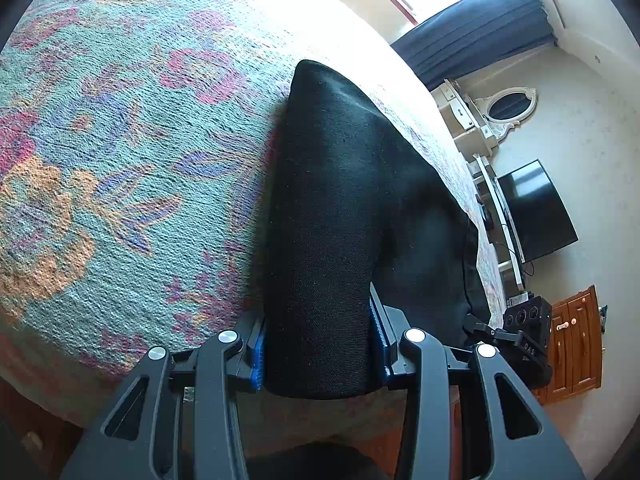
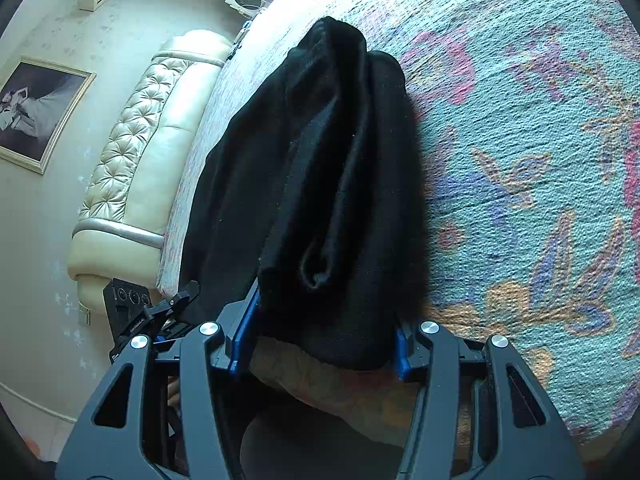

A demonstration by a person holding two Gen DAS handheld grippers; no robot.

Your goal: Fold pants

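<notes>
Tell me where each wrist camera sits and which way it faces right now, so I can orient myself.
Left wrist: on the left gripper, looking along its jaws, shut on the black pants, across the floral bedspread toward the TV and window; the right gripper shows at right.
Right wrist: on the right gripper, jaws shut on bunched pants, facing the cream headboard; the left gripper shows at left.
Shared: pants, bedspread, each other's gripper.

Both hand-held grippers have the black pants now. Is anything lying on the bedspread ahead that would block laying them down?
Nothing visible. Beyond the pants the floral bedspread shows only its pattern in both wrist views.
</notes>
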